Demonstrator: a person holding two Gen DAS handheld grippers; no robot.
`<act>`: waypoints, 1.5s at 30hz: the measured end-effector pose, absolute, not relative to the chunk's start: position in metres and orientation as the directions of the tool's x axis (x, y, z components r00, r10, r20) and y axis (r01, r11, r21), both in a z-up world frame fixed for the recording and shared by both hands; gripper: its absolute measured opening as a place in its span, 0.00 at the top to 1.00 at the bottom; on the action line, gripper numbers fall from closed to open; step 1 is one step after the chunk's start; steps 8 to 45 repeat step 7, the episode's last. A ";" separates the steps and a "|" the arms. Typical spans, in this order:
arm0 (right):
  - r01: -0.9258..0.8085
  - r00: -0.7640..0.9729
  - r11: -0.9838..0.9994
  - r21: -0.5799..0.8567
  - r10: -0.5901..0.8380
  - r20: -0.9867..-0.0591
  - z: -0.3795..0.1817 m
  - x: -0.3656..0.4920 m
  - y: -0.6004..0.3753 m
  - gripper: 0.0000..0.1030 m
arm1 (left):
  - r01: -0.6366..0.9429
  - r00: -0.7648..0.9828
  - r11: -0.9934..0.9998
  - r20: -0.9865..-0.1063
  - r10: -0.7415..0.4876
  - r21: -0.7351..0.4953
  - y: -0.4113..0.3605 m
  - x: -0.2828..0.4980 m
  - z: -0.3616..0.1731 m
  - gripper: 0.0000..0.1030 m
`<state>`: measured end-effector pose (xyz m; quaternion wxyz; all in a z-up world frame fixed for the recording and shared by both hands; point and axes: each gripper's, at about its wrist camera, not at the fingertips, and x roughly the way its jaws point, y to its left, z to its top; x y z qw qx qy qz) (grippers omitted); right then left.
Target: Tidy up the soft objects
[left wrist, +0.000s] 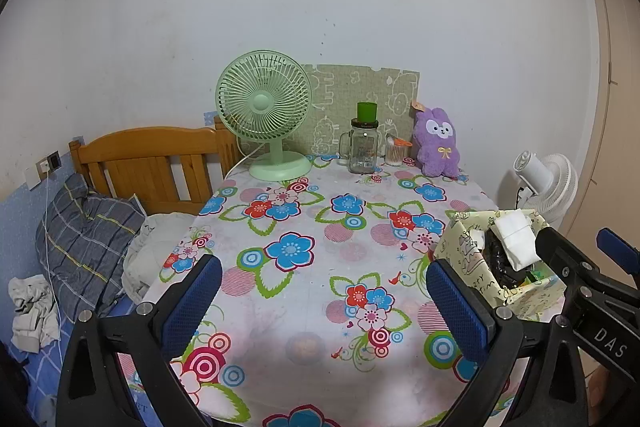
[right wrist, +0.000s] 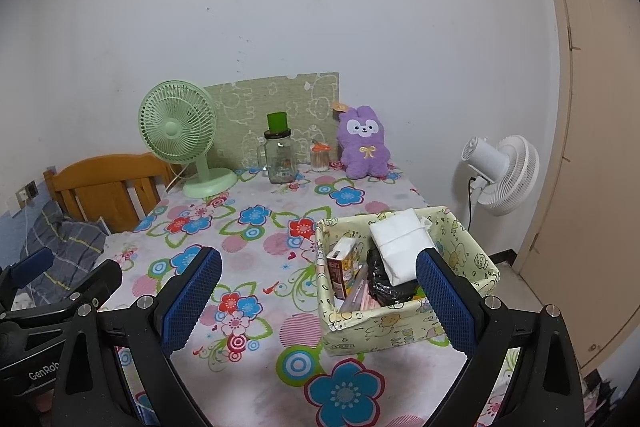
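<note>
Purple plush rabbit (right wrist: 363,146) sits upright at the table's far edge, against the wall.
Nearer, on the flowered tablecloth (right wrist: 256,267), a paper-covered box (right wrist: 404,331) holds a white packet (right wrist: 400,243) and a black bag (right wrist: 384,281). Left gripper (left wrist: 320,301) and right gripper (right wrist: 318,301) both hover wide open, holding nothing.

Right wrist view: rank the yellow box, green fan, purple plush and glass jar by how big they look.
1. Yellow box, though it sits nearest the camera.
2. Green fan.
3. Purple plush.
4. Glass jar.
</note>
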<state>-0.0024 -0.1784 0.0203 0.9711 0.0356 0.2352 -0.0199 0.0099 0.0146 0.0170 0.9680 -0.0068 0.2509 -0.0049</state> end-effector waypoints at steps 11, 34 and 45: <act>0.057 0.885 0.997 0.056 -0.025 -0.464 0.019 0.001 -0.177 0.04 | 0.009 0.872 1.000 -0.489 -0.016 -0.018 0.015 0.016 0.014 0.00; 0.057 0.885 0.997 0.056 -0.025 -0.464 0.019 0.001 -0.177 0.04 | 0.009 0.872 1.000 -0.489 -0.016 -0.018 0.015 0.016 0.014 0.00; 0.057 0.885 0.997 0.056 -0.025 -0.464 0.019 0.001 -0.177 0.04 | 0.009 0.872 1.000 -0.489 -0.016 -0.018 0.015 0.016 0.014 0.00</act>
